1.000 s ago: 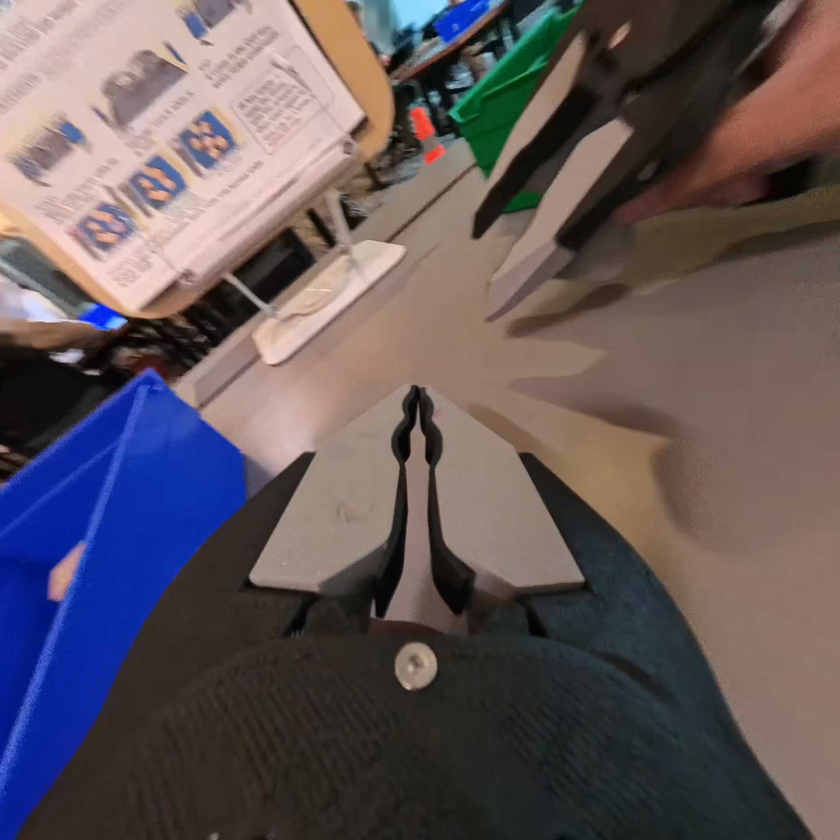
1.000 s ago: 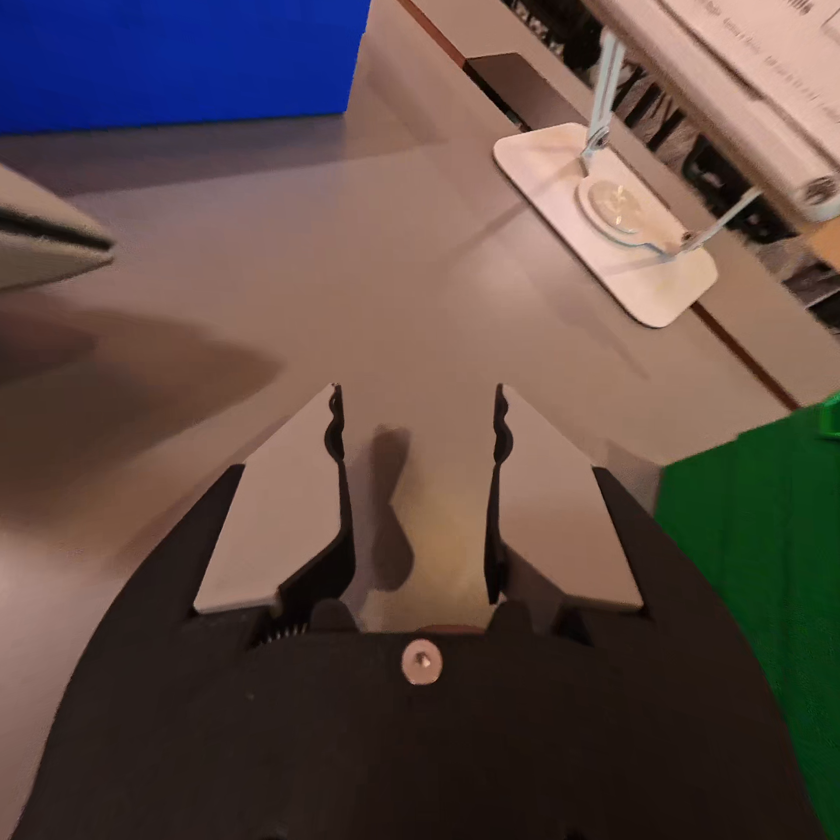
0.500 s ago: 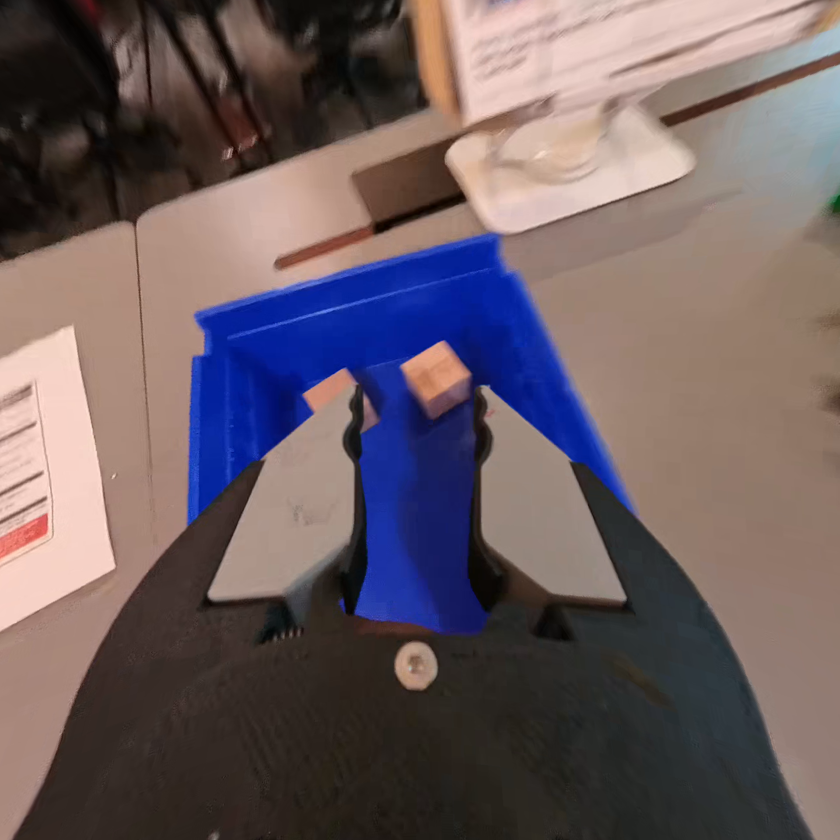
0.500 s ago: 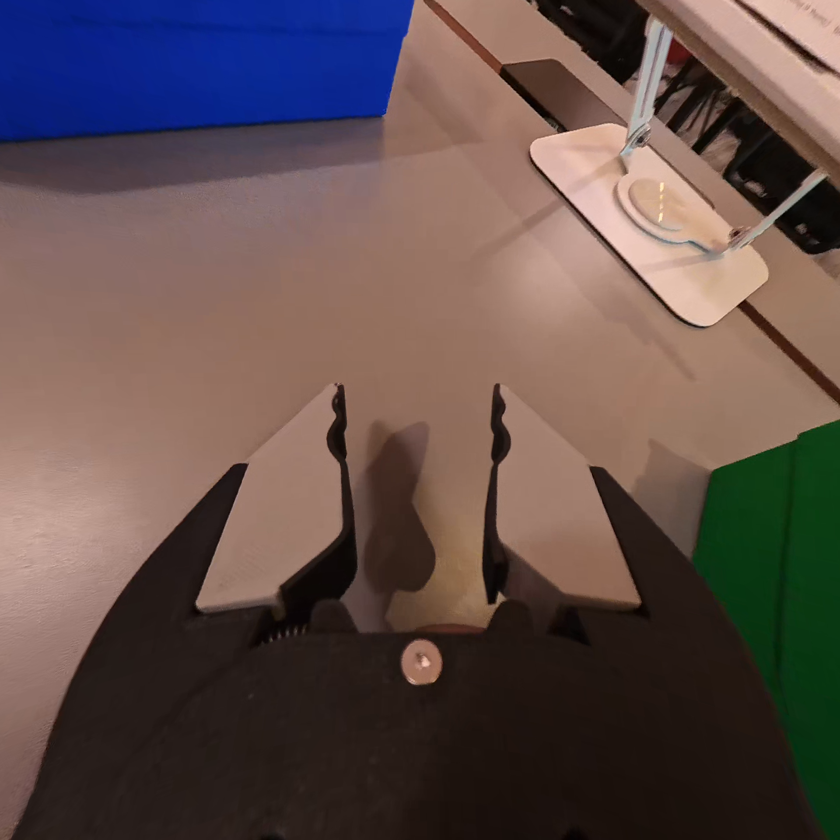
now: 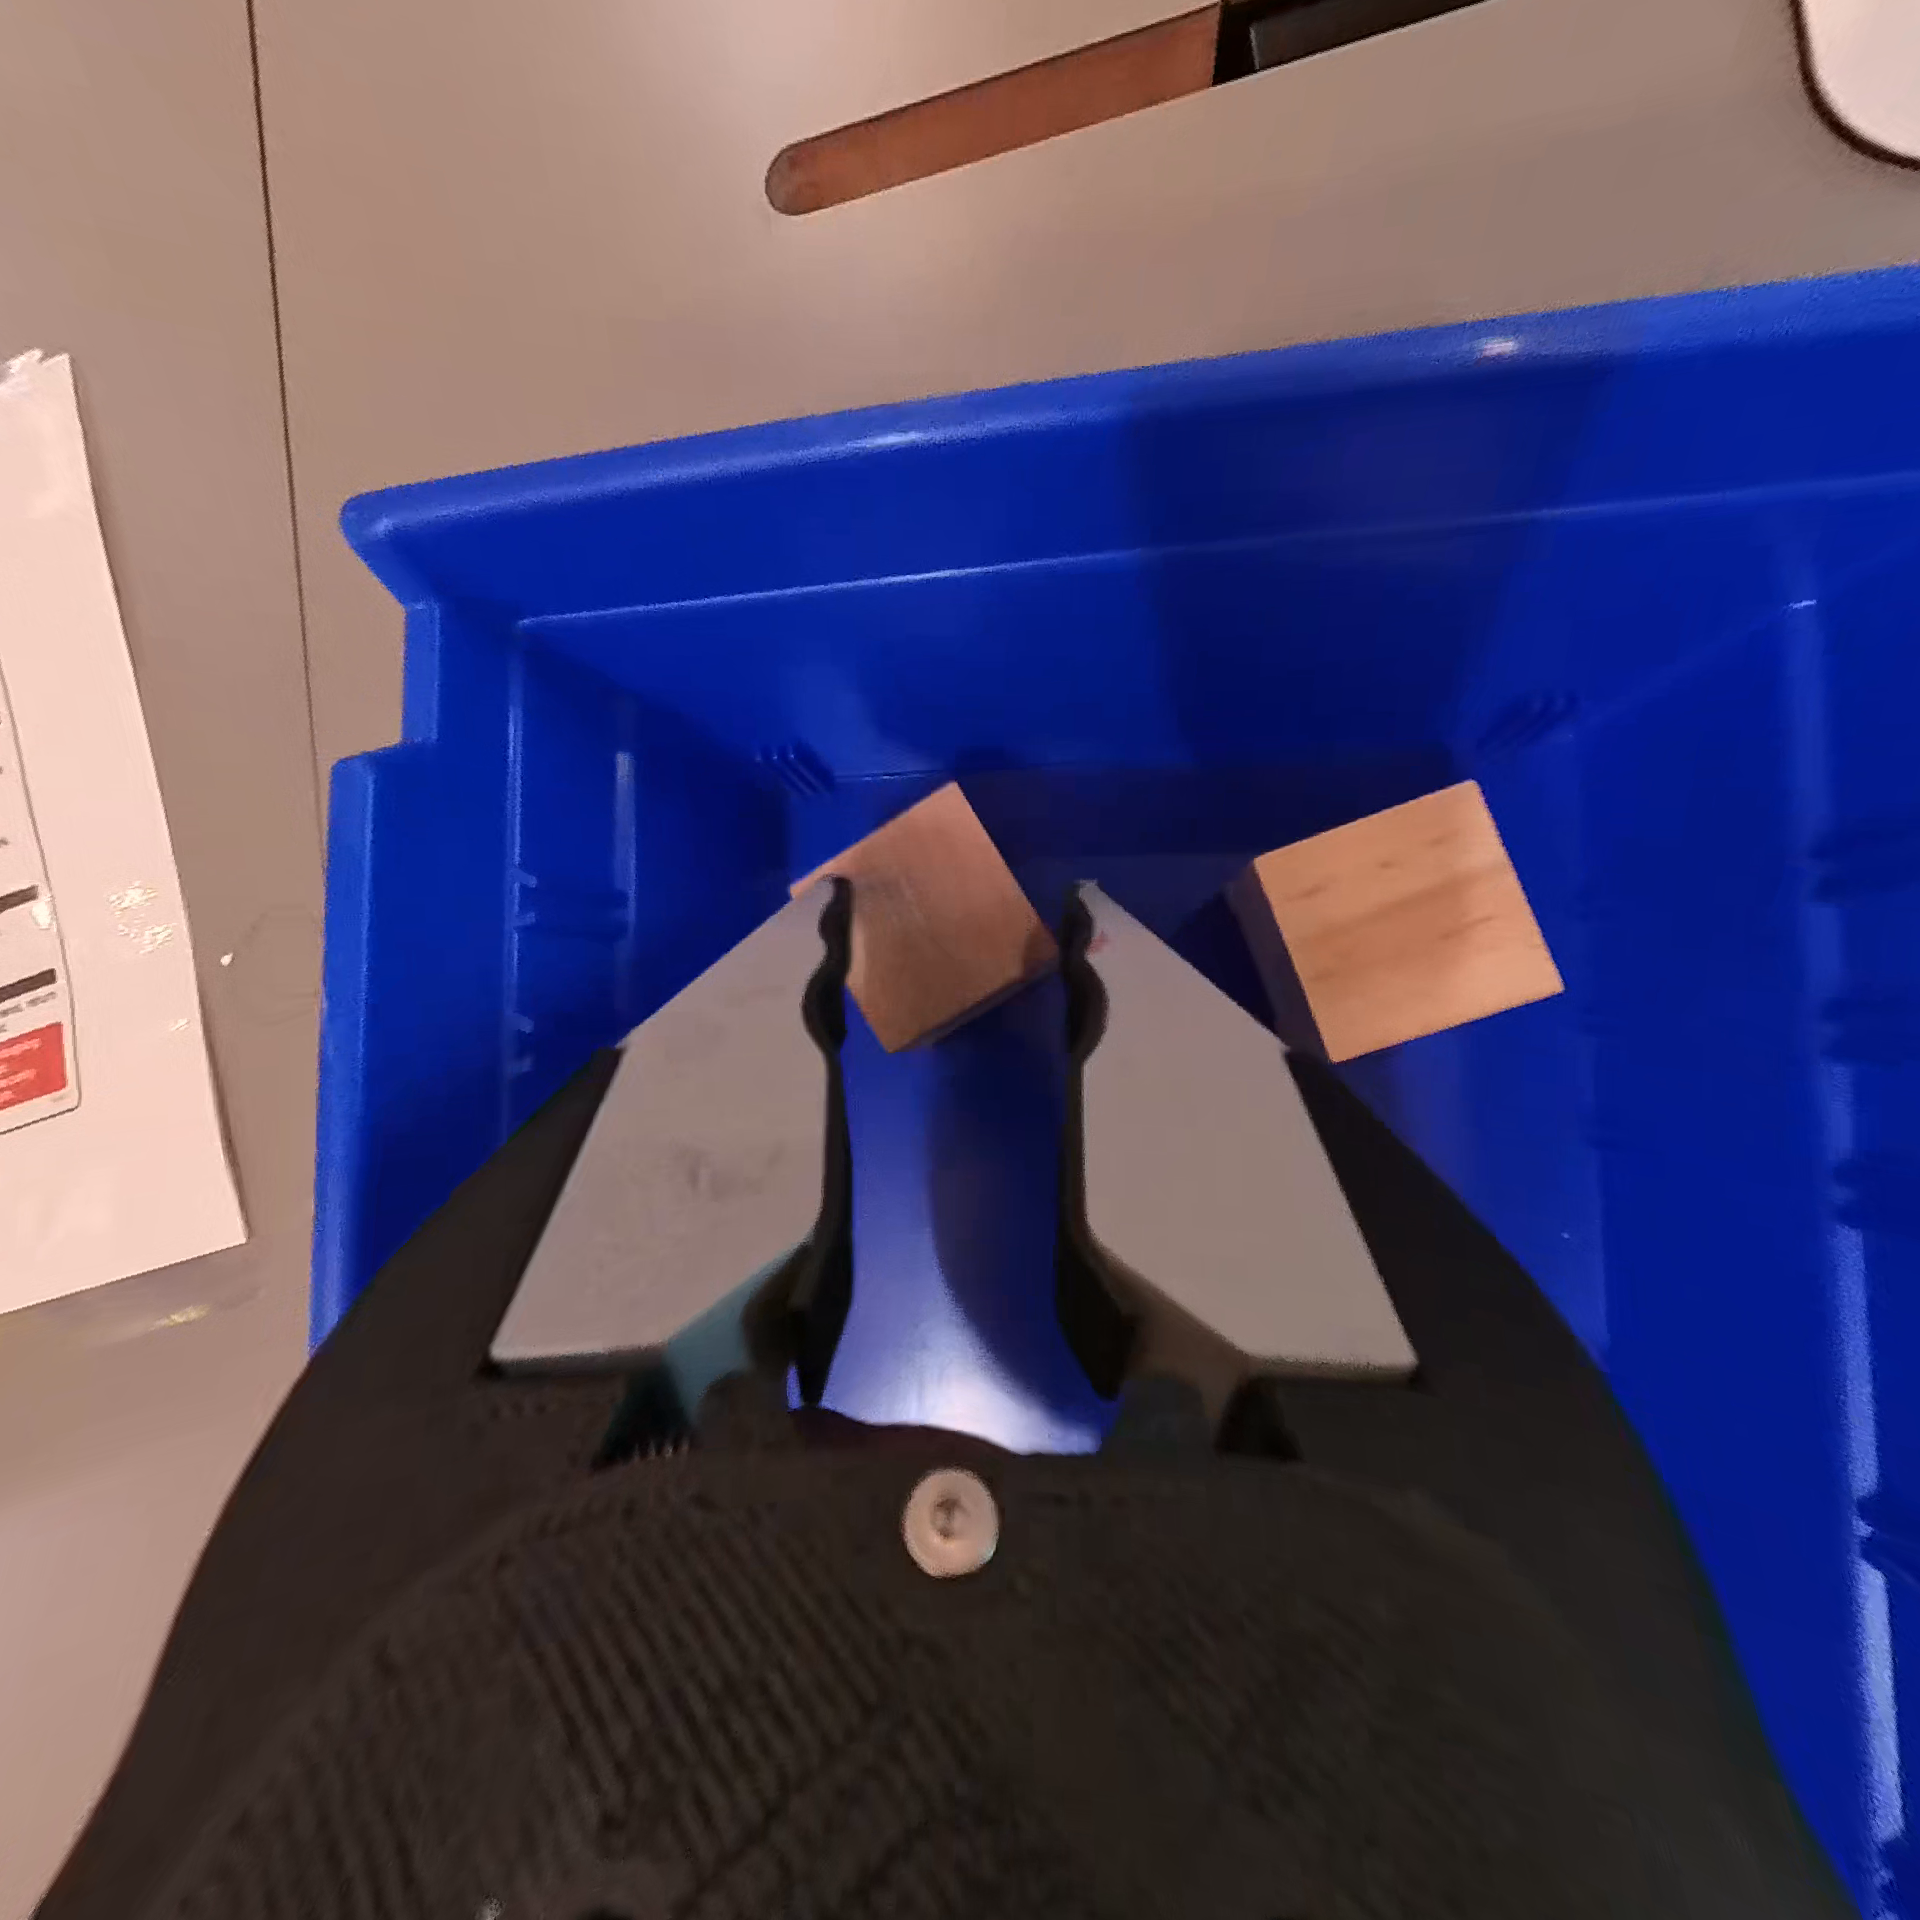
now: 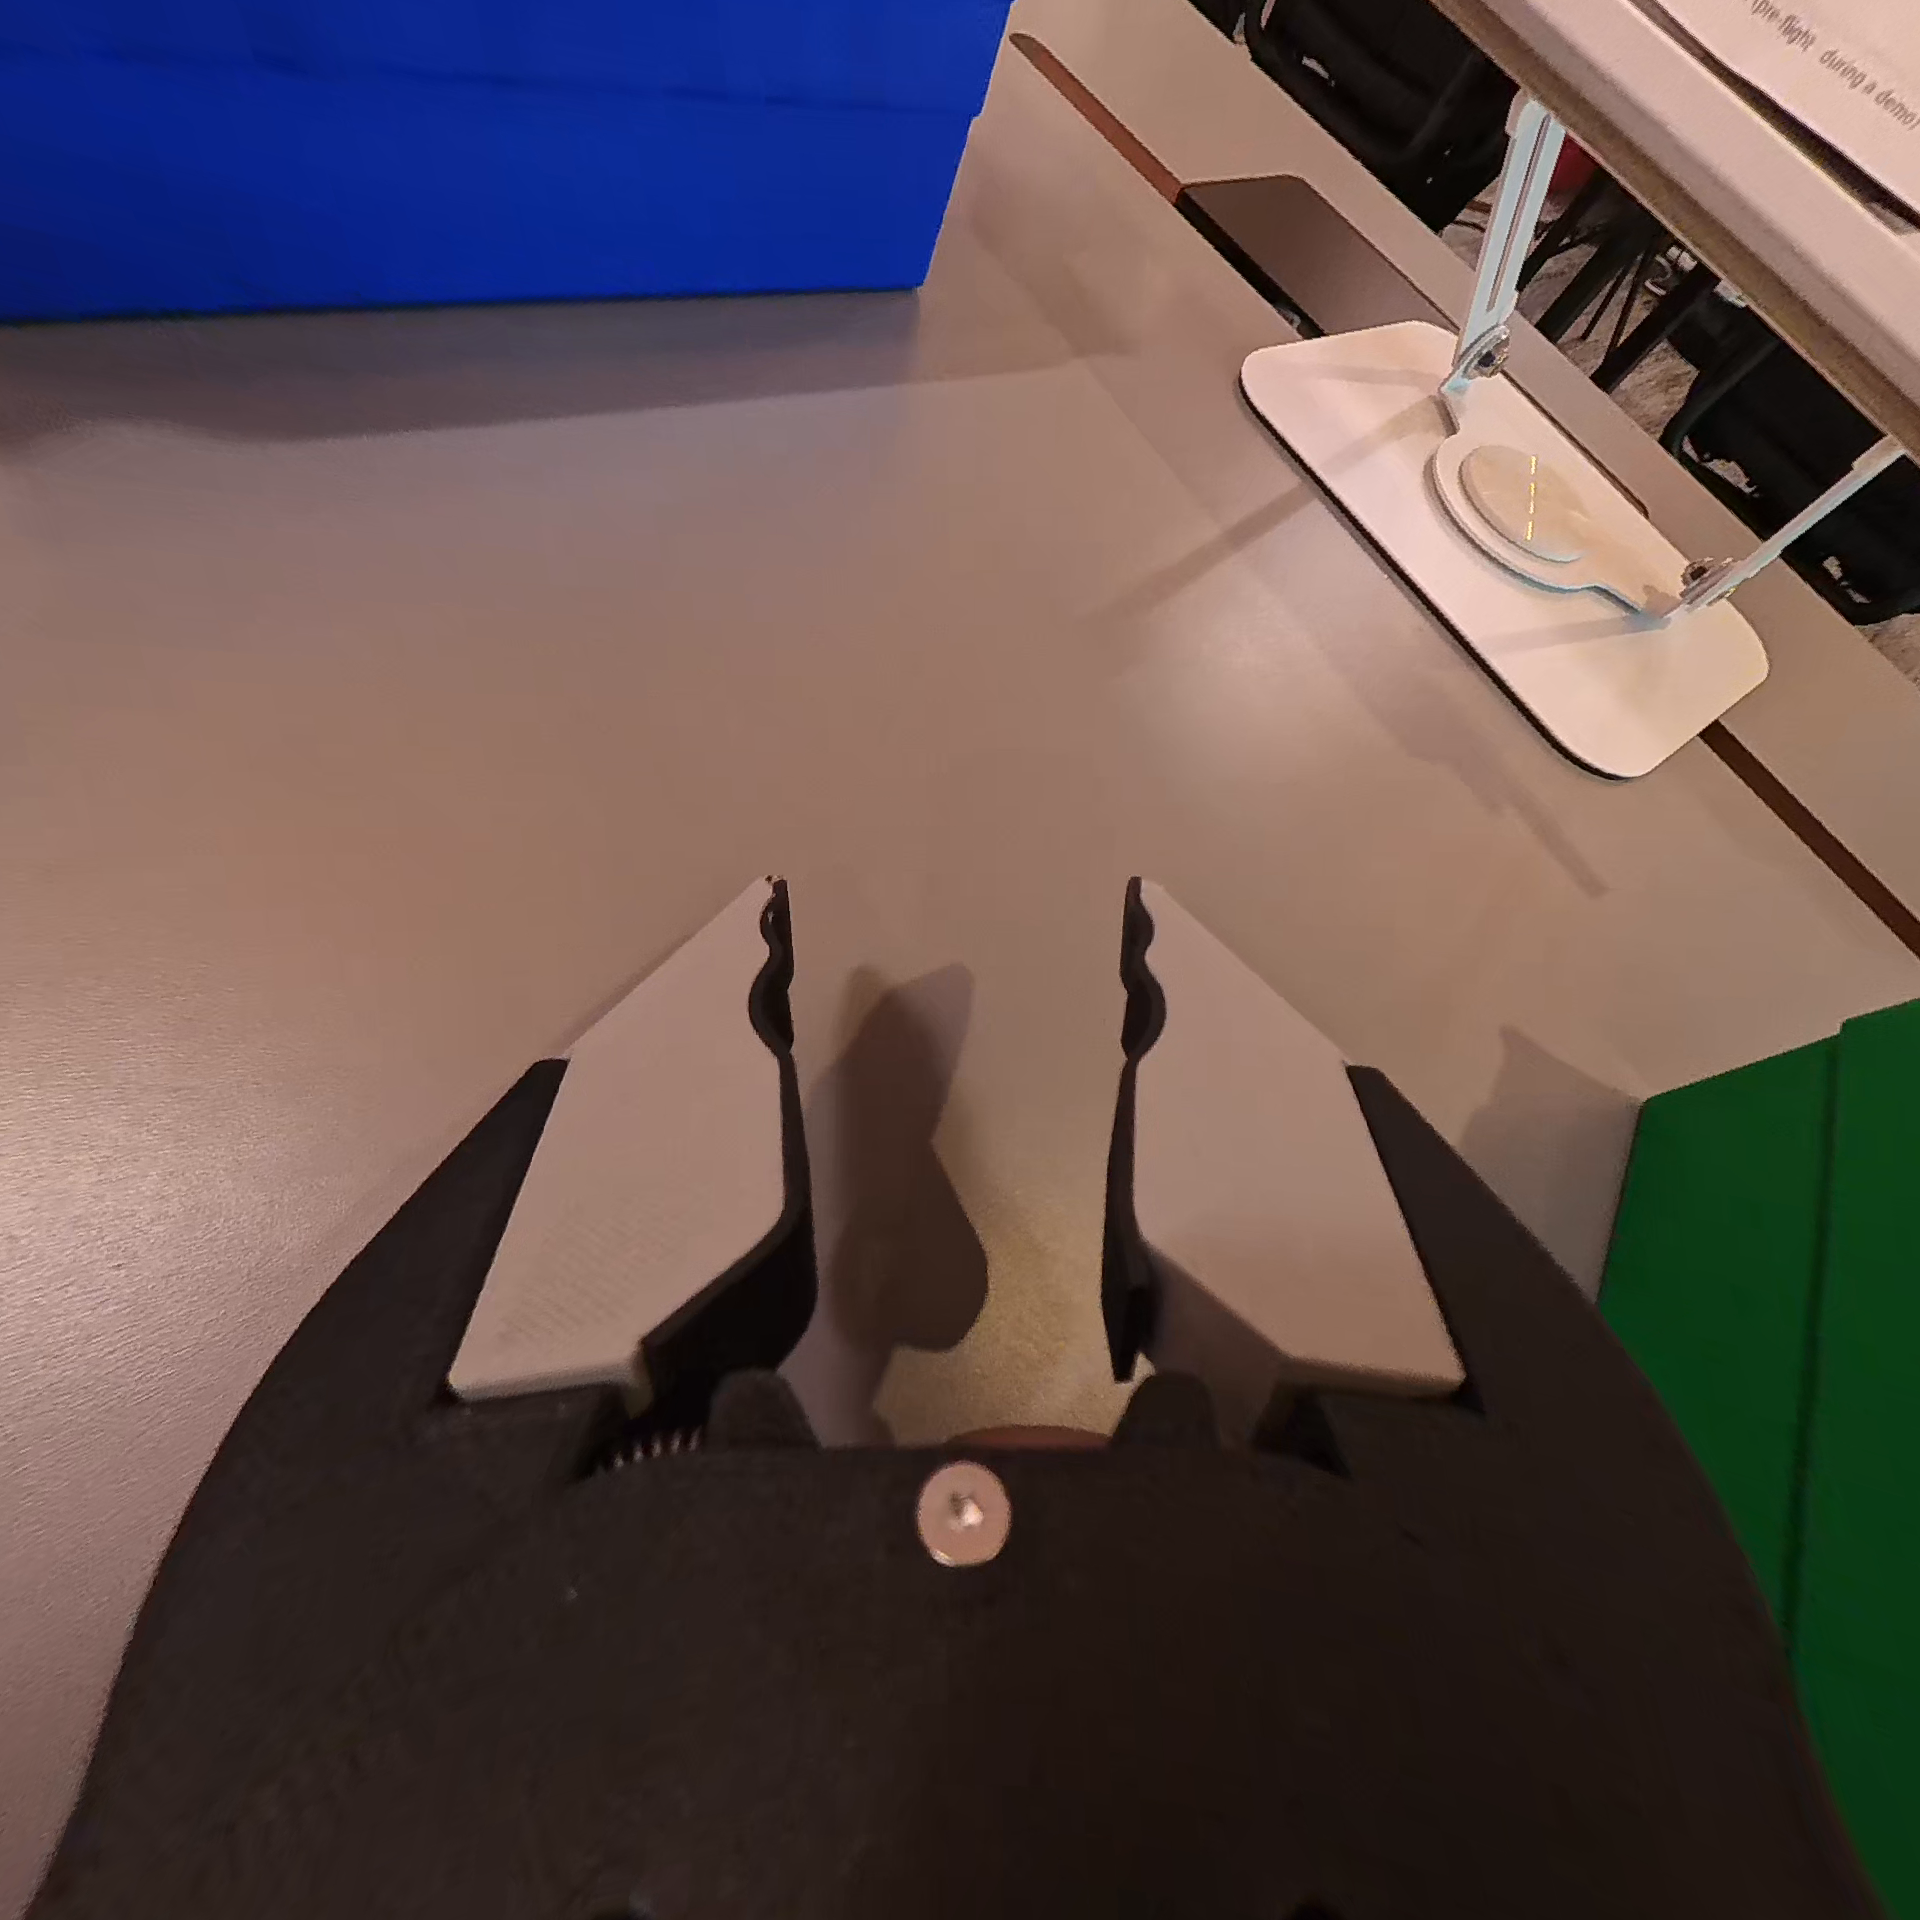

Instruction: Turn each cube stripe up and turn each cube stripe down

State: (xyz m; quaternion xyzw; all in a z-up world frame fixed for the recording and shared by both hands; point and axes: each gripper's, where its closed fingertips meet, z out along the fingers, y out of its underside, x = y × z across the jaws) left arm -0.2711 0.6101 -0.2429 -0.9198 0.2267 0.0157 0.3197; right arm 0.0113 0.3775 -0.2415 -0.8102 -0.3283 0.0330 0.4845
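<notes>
Two wooden cubes lie in a blue bin (image 5: 935,436). The darker cube (image 5: 935,935) sits turned corner-on, the lighter cube (image 5: 1397,920) lies to its right. No stripe shows on the faces I see. My left gripper (image 5: 956,894) is open inside the bin, its fingertips on either side of the darker cube, just above it. Whether they touch it I cannot tell. My right gripper (image 6: 956,883) is open and empty, low over the bare grey table (image 6: 623,675).
A white printed sheet (image 5: 94,831) lies left of the bin. In the right wrist view the blue bin (image 6: 468,156) is far left, a green bin (image 6: 1787,1351) near right, and a white stand base (image 6: 1507,551) holding a board at the back right.
My left gripper swung from the table over to the blue bin, opened, and dropped in around the darker cube. My right gripper stayed open and shifted only slightly.
</notes>
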